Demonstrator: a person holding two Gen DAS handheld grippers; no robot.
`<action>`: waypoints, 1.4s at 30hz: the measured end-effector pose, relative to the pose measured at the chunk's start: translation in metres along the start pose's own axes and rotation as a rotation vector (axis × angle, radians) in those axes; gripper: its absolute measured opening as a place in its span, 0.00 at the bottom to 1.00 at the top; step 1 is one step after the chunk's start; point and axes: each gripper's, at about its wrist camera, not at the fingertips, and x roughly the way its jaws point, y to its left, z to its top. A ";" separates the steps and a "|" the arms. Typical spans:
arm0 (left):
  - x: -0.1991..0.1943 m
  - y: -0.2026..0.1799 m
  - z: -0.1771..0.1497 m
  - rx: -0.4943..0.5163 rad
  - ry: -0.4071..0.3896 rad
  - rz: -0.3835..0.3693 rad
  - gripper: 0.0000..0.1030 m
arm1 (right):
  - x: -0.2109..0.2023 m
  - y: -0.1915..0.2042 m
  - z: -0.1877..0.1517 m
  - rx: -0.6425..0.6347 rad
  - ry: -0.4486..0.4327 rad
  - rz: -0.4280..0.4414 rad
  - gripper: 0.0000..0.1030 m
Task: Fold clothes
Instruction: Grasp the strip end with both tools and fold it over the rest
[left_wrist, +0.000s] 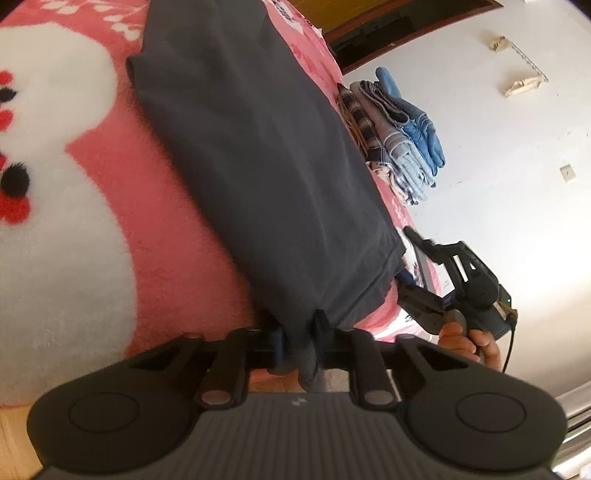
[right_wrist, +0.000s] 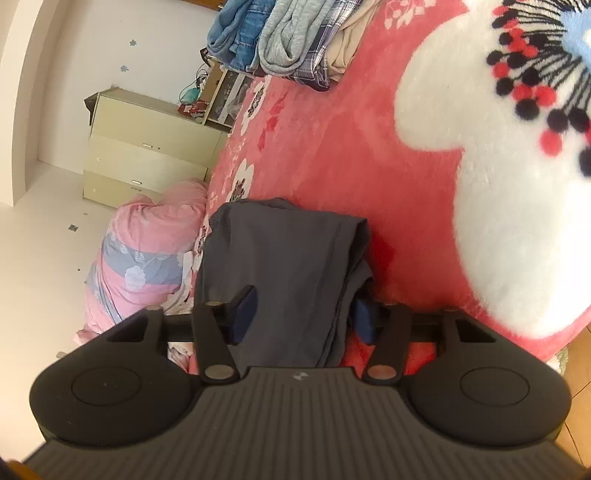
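A dark grey garment (left_wrist: 258, 166) lies folded in a long strip on the pink and white fleece blanket (left_wrist: 129, 221). My left gripper (left_wrist: 301, 332) is shut on its near corner edge. In the left wrist view the right gripper (left_wrist: 417, 266) shows at the garment's other corner, held by a hand. In the right wrist view the grey garment (right_wrist: 288, 266) passes between my right gripper's (right_wrist: 303, 314) fingers, which stand apart around the bunched cloth; the jaws look open.
A stack of folded jeans and checked clothes (left_wrist: 399, 136) sits at the bed's far edge, also in the right wrist view (right_wrist: 280, 37). A cream drawer unit (right_wrist: 147, 147) and a pink bundled quilt (right_wrist: 147, 258) stand on the floor beside the bed.
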 end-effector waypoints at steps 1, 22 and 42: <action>0.000 -0.001 0.000 0.013 0.001 0.003 0.10 | 0.000 0.000 -0.002 0.005 -0.001 -0.010 0.31; -0.100 -0.017 0.086 0.075 -0.349 -0.155 0.05 | 0.041 0.121 0.011 -0.188 -0.046 0.194 0.03; -0.051 0.133 0.319 -0.175 -0.477 -0.083 0.10 | 0.321 0.226 0.091 -0.312 0.046 0.164 0.03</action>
